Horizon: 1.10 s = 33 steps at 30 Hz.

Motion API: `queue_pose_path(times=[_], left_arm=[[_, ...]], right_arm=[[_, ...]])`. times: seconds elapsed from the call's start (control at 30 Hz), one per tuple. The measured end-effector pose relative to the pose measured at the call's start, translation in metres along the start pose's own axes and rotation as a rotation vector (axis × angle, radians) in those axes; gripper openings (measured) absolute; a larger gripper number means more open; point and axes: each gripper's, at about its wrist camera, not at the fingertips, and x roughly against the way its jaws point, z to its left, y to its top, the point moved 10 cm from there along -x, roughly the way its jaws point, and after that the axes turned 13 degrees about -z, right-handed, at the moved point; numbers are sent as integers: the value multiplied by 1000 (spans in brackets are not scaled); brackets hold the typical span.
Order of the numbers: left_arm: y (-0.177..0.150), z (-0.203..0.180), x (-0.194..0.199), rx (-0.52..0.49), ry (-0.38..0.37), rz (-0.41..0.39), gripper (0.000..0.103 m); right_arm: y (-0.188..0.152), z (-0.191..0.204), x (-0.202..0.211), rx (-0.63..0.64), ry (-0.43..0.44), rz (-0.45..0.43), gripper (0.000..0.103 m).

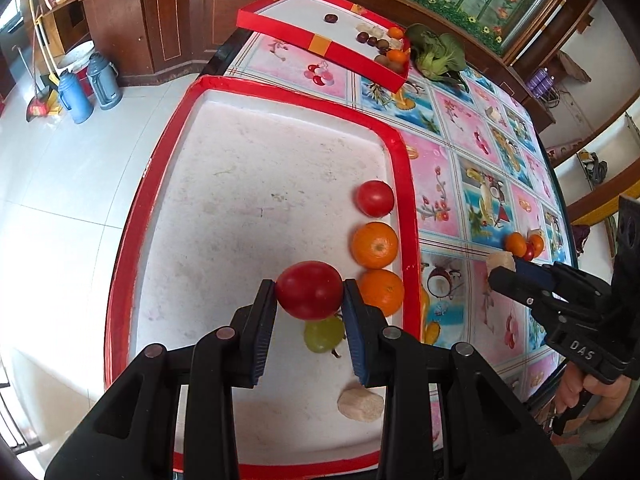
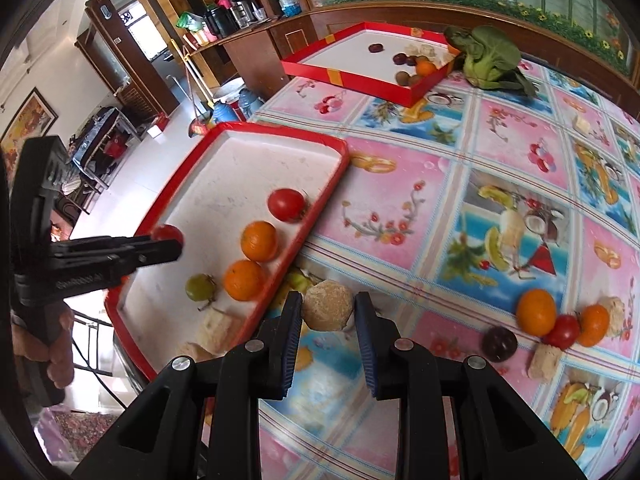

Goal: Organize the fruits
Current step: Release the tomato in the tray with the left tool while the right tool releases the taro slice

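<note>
My left gripper (image 1: 309, 294) is shut on a red tomato (image 1: 309, 289), held above the near red-rimmed tray (image 1: 408, 200). In that tray lie a tomato (image 1: 375, 198), two oranges (image 1: 375, 245), a green fruit (image 1: 323, 334) and a pale beige chunk (image 1: 360, 403). My right gripper (image 2: 328, 312) is shut on a round beige piece (image 2: 327, 305), just right of the tray's edge (image 2: 320, 200). The left gripper with its tomato also shows in the right wrist view (image 2: 168, 236). Loose on the tablecloth lie oranges (image 2: 536, 312), a tomato (image 2: 564, 331) and a dark plum (image 2: 499, 344).
A second red tray (image 2: 360, 78) at the far end holds plums, oranges and pale chunks. A leafy green vegetable (image 2: 490, 60) lies beside it. Beige chunks (image 2: 543, 360) lie by the loose fruit. The table's left edge drops to a tiled floor with blue flasks (image 1: 76, 96).
</note>
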Motion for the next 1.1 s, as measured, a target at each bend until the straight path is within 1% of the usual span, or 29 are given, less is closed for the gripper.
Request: queue_pose_path(times=[0.2,0.4,0.53,0.73,0.93,1.1], left_arm=[[8,0,-20,-22,-7,23,31],[4,-7,-35,-39,-14,43,31],[2,-9,-42,-60,-12,56,31],[1,-6,-45,-57,-22,62,31],[1,-7,-46,-70,-29,59,31],[2,-7,-46,-61,-38,51,31]], right_arm=[[28,13,-26,-19,28,13,27],[46,21,-60,16,14,42,27],[56,24,-80,15,18,54,27],[72,24,-110,12,6,64,27],[74,21,-135,-5,-7,88,27],[69,22,-145,28,-23,106,28]])
